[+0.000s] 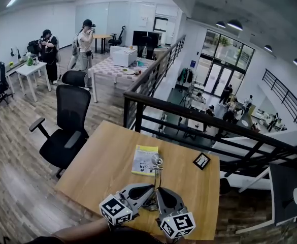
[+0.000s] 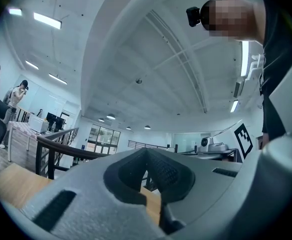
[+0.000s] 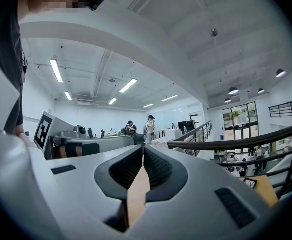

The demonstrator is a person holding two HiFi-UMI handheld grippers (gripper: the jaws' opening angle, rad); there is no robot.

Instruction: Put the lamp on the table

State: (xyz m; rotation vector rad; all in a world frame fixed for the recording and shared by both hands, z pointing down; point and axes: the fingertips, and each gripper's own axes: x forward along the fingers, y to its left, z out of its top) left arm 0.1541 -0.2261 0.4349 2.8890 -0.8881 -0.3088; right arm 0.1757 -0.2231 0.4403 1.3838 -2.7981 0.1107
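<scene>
Your left gripper (image 1: 149,188) sits low over the near edge of the light wooden table (image 1: 100,159), jaws together, nothing between them. Your right gripper (image 1: 161,191) is just beside it, jaws also closed and empty. The small silver lamp (image 1: 157,161) is on the table just past both tips, its head at the right edge of the yellow-green booklet (image 1: 142,159). Its thin stem runs back between the grippers; base not discernible. The small black-framed card (image 1: 201,160) lies apart, to the right.
</scene>
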